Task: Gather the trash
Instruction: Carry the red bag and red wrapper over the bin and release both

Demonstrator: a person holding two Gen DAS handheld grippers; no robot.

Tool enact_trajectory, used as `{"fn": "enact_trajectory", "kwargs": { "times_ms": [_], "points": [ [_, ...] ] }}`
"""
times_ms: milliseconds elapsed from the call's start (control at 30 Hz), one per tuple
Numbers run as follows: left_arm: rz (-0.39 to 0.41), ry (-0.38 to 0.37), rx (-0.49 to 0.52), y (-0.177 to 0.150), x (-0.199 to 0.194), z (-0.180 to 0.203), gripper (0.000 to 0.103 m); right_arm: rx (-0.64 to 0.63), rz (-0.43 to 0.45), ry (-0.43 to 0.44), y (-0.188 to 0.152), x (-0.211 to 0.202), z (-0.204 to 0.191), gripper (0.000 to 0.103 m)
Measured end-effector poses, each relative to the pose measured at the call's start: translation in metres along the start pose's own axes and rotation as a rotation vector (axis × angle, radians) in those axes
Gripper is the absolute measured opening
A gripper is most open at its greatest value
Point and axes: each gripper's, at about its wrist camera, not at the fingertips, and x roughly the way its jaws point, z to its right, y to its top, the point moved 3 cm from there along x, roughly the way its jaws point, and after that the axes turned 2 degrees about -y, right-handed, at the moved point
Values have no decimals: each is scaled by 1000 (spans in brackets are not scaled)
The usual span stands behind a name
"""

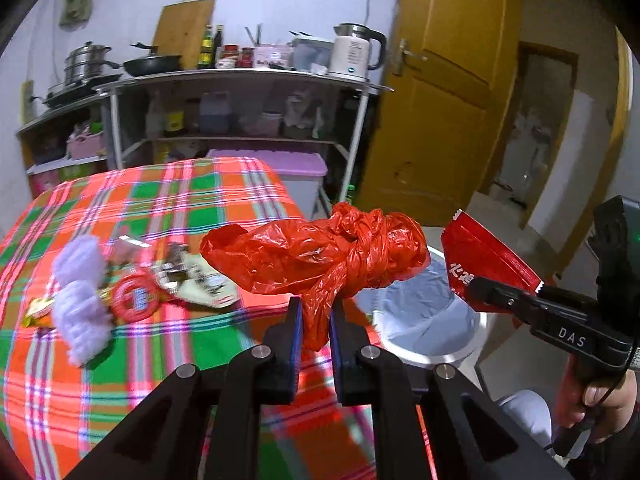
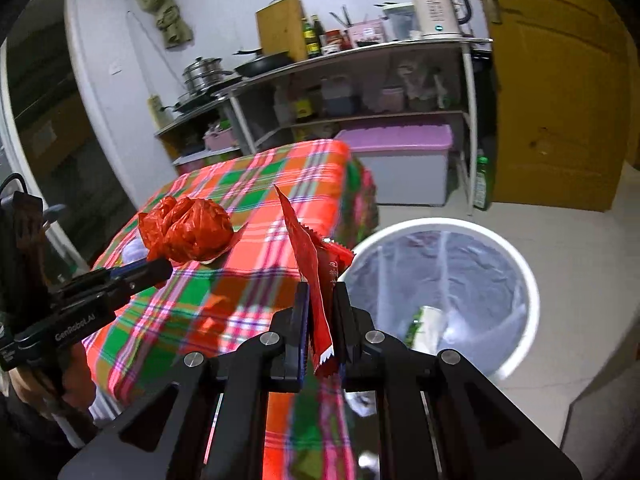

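Beyond the tabletop's (image 2: 256, 208) right edge, the lined bin (image 2: 516, 264) stands on the floor. Right gripper (image 2: 322, 292), fingers clenched on a red wrapper (image 2: 320, 280), is nearer it; left gripper (image 1: 316, 308) grasps a knotted red bag (image 1: 320, 256) over that edge. More litter (image 1: 132, 292) remains on the tabletop.

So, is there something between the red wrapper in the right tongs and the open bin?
Nothing visible blocks it. The red wrapper is clamped in the right tongs, and the white bin stands open on the floor beside the table, just past the tongs. Its bag-lined mouth is uncovered.
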Motion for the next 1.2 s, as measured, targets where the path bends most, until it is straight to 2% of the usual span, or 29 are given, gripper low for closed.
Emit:
{"fn": "enact_trajectory", "kwargs": {
  "times_ms": [367, 733, 967, 1067, 1100, 1200],
  "points": [
    [-61, -60, 52, 7, 50, 36, 12, 74, -14, -59, -3, 6, 48, 11],
    [-164, -106, 107, -2, 104, 64, 13, 140, -101, -91, -20, 37, 88, 11],
    [-216, -117, 105, -8, 127, 70, 15, 170, -132, -139, -28, 48, 105, 13],
    [-235, -128, 96, -8, 133, 69, 24, 181, -133, -148, -27, 50, 111, 16],
    [-238, -131, 92, -8, 134, 70, 28, 183, -132, -150, -28, 50, 112, 21],
    [-234, -135, 88, -8, 133, 71, 29, 190, -125, -148, -27, 47, 112, 36]
  ]
}}
